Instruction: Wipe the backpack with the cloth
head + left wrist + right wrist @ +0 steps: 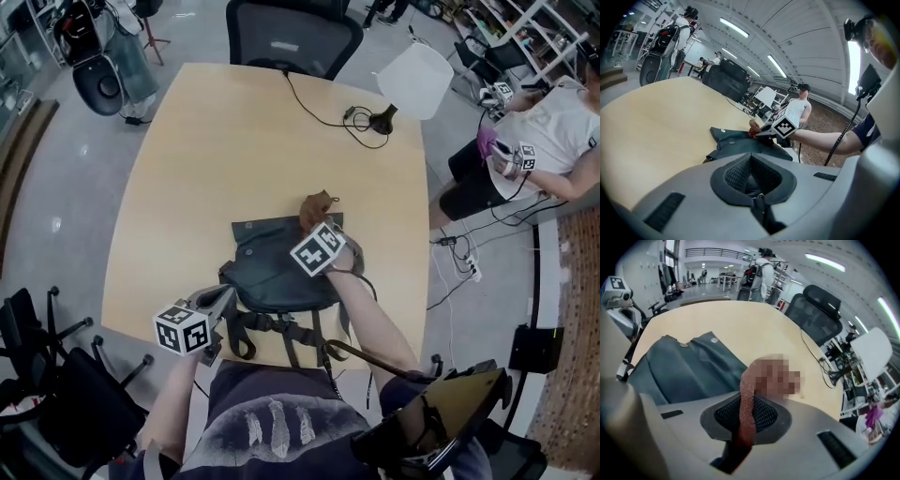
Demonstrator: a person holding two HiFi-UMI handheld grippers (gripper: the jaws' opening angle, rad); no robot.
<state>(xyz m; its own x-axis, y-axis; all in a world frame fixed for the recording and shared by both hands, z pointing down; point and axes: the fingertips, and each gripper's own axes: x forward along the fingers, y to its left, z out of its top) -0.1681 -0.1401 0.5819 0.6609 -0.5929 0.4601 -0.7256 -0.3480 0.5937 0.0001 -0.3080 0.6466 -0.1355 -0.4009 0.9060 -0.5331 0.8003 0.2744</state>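
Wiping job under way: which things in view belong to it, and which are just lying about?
For the job: backpack; cloth, held in the right hand-held gripper; left hand-held gripper at the backpack's left edge.

Lying about: lamp; cable; chair beyond the table.

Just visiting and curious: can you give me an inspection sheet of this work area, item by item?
Surface: light wooden table, mostly bare.
Job's things: dark backpack flat at near edge, straps hanging off; brown cloth at its far edge.
Clutter: white lamp at far right.
Grippers: right gripper jaws shut on cloth; left gripper jaws together by backpack's left side, pinch unclear.
Cables: black cord from lamp across table; floor cables at right.
Surroundings: office chair opposite; seated person at right.
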